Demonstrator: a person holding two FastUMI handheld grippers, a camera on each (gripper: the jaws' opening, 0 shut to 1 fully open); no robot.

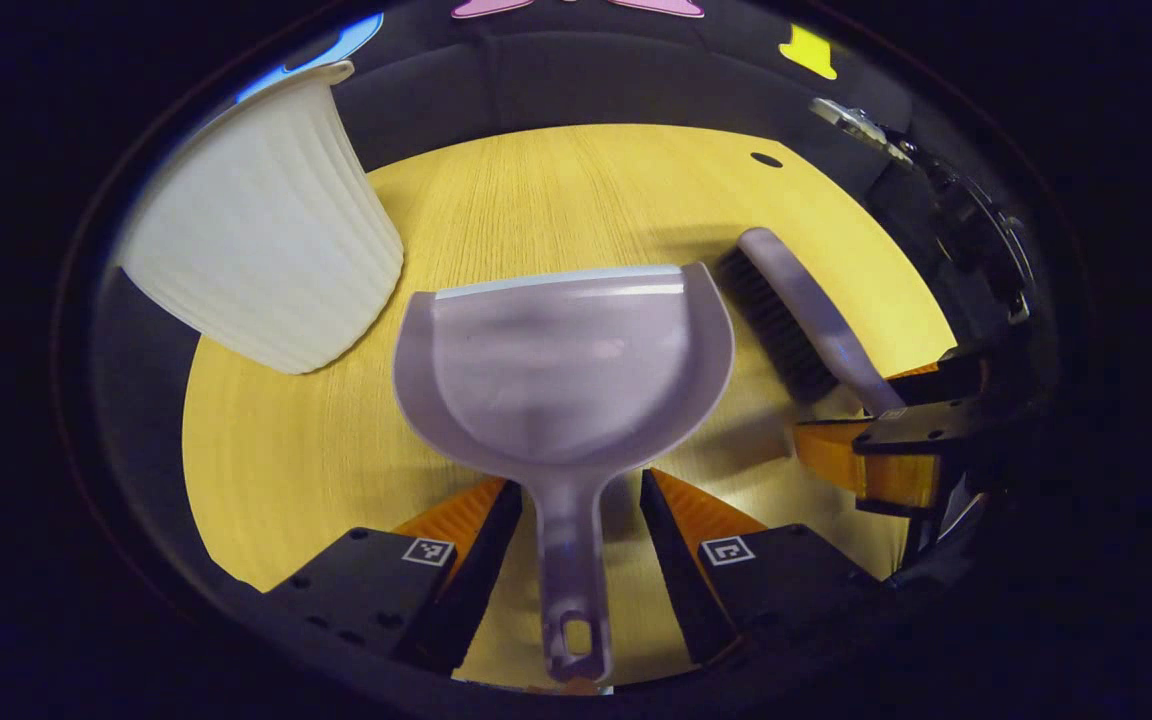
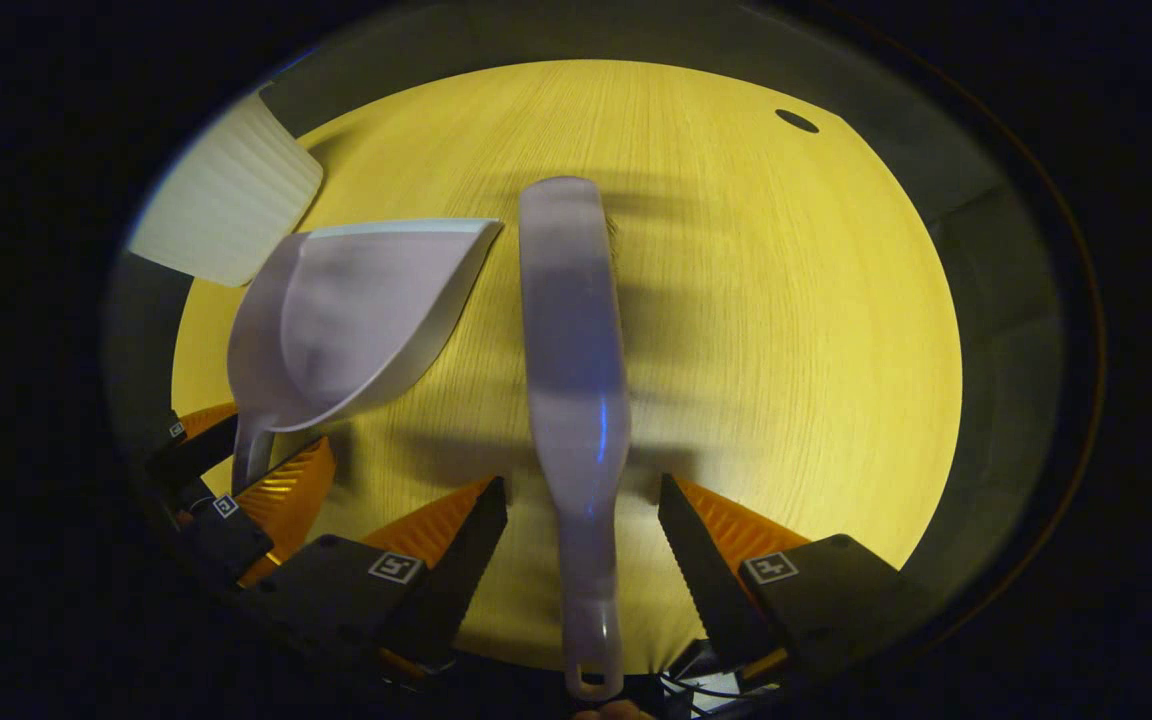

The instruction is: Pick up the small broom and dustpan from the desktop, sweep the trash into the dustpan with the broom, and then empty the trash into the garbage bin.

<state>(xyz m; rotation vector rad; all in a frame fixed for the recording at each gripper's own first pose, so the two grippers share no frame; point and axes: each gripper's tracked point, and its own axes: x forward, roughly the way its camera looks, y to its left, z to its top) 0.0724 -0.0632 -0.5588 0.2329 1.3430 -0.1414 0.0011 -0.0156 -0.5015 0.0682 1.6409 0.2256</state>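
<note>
– Where are the tools?

– On the wooden desk (image 2: 756,300). The dustpan (image 1: 561,360) lies flat, its handle between the left gripper (image 1: 571,525) fingers, which stand apart, not touching. The broom (image 2: 576,400) lies beside it, handle between the right gripper (image 2: 581,530) fingers, also apart.

– Easy to lift?

– Probably: thin, stiff, smooth plastic, likely light but slippery. Take each by its narrow handle. The ribbed white bin (image 1: 261,220) stands near.

Both gripper views look steeply down from close above the yellow desktop (image 1: 316,450), side by side, sharing dustpan (image 1: 561,360), broom (image 2: 571,330) and bin (image 1: 261,215).
</note>
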